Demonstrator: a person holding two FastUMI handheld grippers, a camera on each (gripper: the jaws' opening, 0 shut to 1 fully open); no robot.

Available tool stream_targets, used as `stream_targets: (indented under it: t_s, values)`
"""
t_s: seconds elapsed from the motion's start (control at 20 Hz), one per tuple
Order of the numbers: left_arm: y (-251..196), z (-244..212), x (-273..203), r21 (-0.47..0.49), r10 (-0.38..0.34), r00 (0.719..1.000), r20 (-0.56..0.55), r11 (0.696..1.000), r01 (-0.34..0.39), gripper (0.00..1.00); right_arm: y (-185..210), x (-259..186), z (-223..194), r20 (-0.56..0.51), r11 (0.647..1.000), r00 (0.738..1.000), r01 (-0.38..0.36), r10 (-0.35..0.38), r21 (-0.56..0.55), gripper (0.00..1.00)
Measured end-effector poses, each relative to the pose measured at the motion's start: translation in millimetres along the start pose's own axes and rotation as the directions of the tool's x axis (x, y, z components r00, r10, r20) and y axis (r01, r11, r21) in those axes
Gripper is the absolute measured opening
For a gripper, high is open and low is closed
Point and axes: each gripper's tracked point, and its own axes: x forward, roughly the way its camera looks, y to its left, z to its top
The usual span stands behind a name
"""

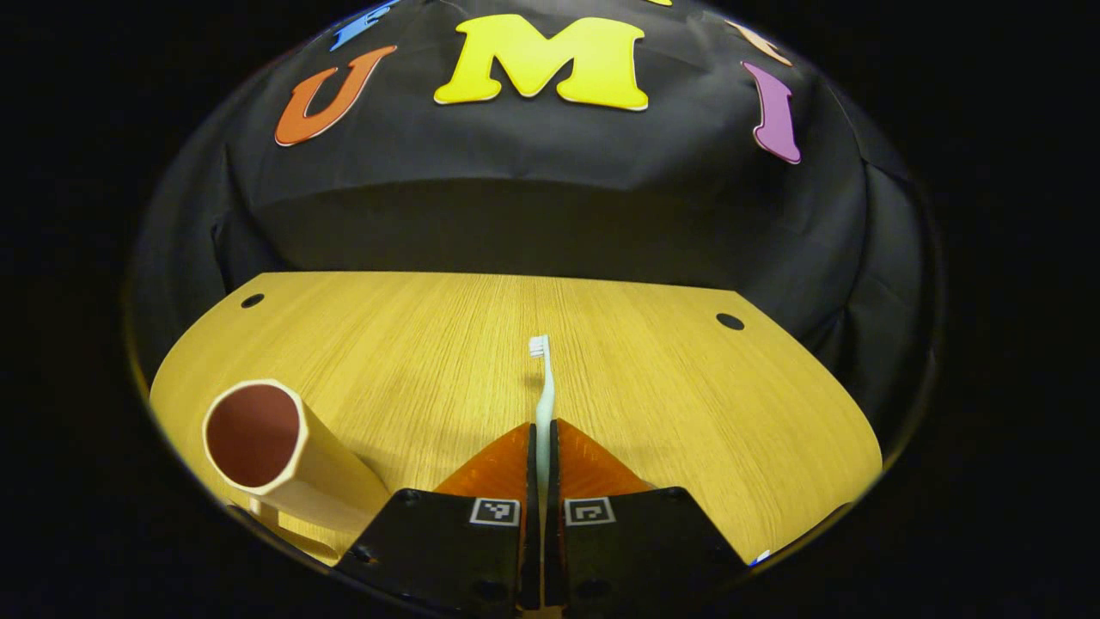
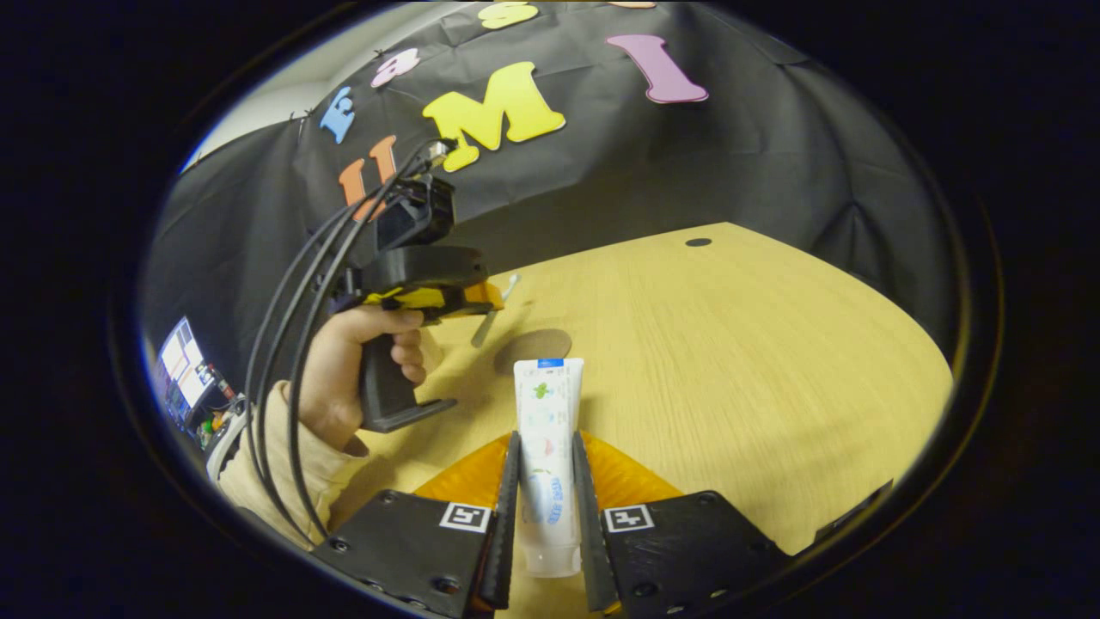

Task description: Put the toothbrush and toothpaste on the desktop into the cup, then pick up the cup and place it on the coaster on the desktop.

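Left gripper (image 1: 542,447): pinching the toothbrush (image 1: 542,391) handle, fingers nearly together, bristles pointing away over the desktop (image 1: 653,378).
Right gripper (image 2: 546,456): clamping the toothpaste (image 2: 546,430) between both fingers.
Cup (image 1: 284,451): standing near the left gripper, on its left side, mouth showing.
Coaster (image 2: 533,348): lying flat beyond the toothpaste.
Hand (image 2: 344,378): gripping the left gripper's handle, farther off in the right gripper view.

A pale wood-grain worktop (image 1: 653,387) runs back to a black cloth wall (image 1: 533,206) hanging just behind its far edge. Two small dark round holes sit near the far corners, one at the left (image 1: 252,300) and one at the right (image 1: 730,321). Off the worktop's left edge, a lit screen (image 2: 179,365) glows beside some small clutter too blurred to identify
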Motion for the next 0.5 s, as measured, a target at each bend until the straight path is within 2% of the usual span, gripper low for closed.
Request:
stream_targets:
  t_s: [0.3,0.5]
  values:
    - [7.9,66.5,-58.3,0.030,-0.009,0.978,0.210,1.000,0.002,0.05,0.4,0.5,1.0,0.006,1.000,1.000,0.009,-0.009,-0.007,0.33]
    - [28.8,89.5,-86.1,0.093,0.008,0.960,0.279,0.995,-0.036,0.05,0.3,1.3,2.5,0.011,1.000,1.000,0.021,-0.021,-0.012,0.33]
